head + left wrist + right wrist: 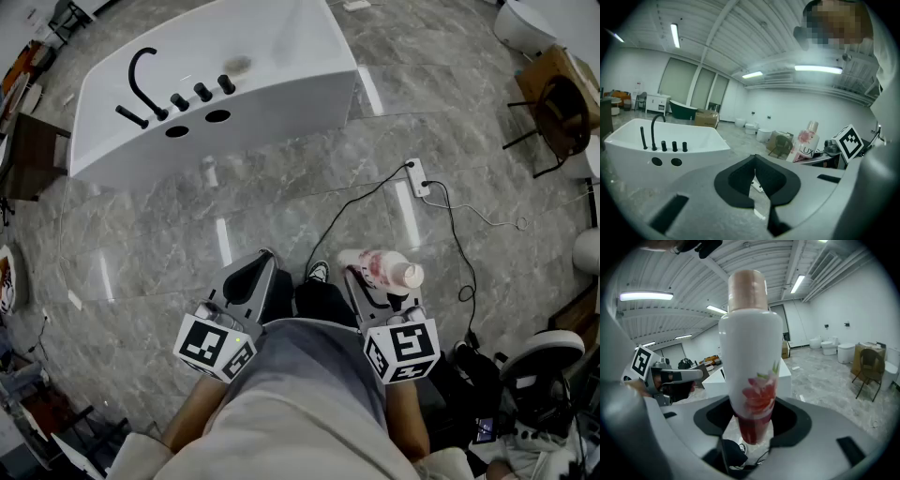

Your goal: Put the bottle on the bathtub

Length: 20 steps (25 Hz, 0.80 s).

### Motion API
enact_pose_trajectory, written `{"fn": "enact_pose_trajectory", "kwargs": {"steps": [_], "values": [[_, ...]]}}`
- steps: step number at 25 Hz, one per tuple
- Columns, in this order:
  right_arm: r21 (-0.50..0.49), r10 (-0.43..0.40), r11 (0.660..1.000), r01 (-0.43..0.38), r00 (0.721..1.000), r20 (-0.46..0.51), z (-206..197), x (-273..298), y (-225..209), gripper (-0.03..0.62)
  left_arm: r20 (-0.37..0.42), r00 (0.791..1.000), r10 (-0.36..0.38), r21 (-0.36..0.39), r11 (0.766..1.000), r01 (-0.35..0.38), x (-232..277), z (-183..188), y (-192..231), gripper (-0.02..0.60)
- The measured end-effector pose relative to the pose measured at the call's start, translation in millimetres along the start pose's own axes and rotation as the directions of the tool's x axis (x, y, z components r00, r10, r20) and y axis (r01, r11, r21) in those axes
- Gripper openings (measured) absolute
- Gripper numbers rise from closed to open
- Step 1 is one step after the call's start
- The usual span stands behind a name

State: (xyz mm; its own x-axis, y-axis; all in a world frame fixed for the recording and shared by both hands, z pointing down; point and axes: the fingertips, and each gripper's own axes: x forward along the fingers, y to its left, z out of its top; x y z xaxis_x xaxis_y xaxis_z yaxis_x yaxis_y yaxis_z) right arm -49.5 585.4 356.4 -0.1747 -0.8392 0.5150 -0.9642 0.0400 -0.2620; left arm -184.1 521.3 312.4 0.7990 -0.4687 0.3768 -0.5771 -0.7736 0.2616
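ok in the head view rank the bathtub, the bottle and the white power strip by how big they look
1. bathtub, by far the largest
2. bottle, though it is held up nearer the camera, which inflates it
3. power strip on the floor, clearly smallest

The bathtub (pixel 216 84) stands ahead to the left, well apart from both grippers, with a faucet (pixel 141 80) on its left rim. The bottle (pixel 384 269) sits between the jaws of the right gripper (pixel 375 278), to the right of the left gripper (pixel 261 264). A power strip (pixel 418 178) lies on the floor (pixel 281 187) ahead of the bottle, and a chair (pixel 562 103) stands at far right.
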Motion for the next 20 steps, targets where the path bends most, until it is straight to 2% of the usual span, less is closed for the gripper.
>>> {"fn": "enact_pose_trajectory", "kwargs": {"steps": [9, 15, 20], "values": [[0.036, 0.007, 0.999, -0.007, 1.0, -0.02, 0.4, 9.3, -2.0, 0.233, -0.009, 1.0, 0.0, -0.002, 1.0, 0.0, 7.1, 5.8, 11.6, 0.008], [0.075, 0.01, 0.997, -0.007, 0.999, -0.041, 6.3, 38.8, -2.1, 0.233, -0.016, 1.0, -0.011, -0.035, 0.999, 0.011, 24.6, 8.2, 46.9, 0.008], [0.072, 0.017, 0.997, -0.013, 0.998, -0.061, 33.7, 76.9, -2.9, 0.233, -0.008, 1.0, -0.021, -0.04, 0.999, 0.021, 50.3, 31.5, 83.0, 0.008]]}}
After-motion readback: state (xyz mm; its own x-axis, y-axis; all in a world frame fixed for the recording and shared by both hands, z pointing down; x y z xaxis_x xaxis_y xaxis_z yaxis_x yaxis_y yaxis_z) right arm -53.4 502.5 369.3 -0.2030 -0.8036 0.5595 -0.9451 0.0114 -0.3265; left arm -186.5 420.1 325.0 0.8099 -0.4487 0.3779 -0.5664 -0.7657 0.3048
